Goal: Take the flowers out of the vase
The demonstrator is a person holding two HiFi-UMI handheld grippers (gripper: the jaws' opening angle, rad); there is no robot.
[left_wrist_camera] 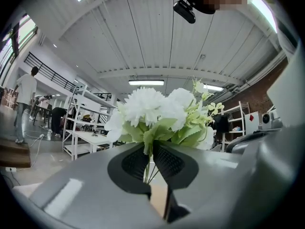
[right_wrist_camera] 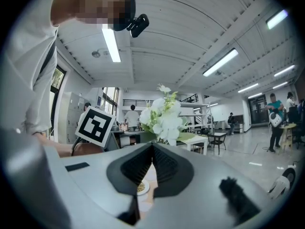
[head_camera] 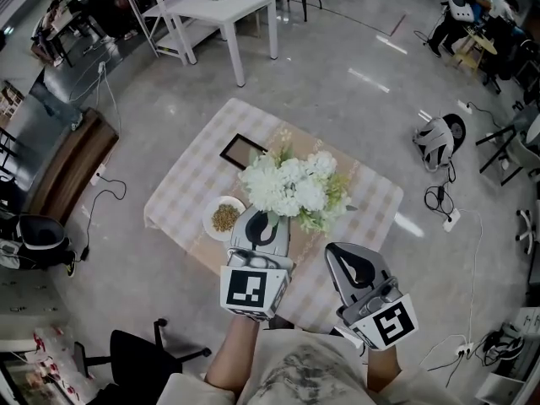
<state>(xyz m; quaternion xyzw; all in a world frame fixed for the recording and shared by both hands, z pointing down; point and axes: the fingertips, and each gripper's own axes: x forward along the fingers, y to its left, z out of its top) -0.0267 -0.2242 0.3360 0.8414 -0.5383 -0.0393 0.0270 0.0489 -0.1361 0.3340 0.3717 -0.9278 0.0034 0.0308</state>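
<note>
A bunch of white flowers with green leaves (head_camera: 291, 184) hangs over the checked table (head_camera: 186, 192). My left gripper (head_camera: 267, 218) is shut on the thin green stems just below the blooms. In the left gripper view the stems run down between the black pads (left_wrist_camera: 135, 163), and the flowers (left_wrist_camera: 152, 106) fill the space above my left gripper (left_wrist_camera: 151, 149). The vase is not visible in any view. My right gripper (head_camera: 344, 260) is to the right of the bunch, shut and empty. In the right gripper view the flowers (right_wrist_camera: 164, 113) rise beyond my right gripper (right_wrist_camera: 152, 147).
A white bowl of brownish bits (head_camera: 224, 217) and a dark flat frame (head_camera: 243, 151) lie on the table left of the flowers. A black chair (head_camera: 135, 357) stands at the near left. White tables (head_camera: 228, 7) and seated people are farther off.
</note>
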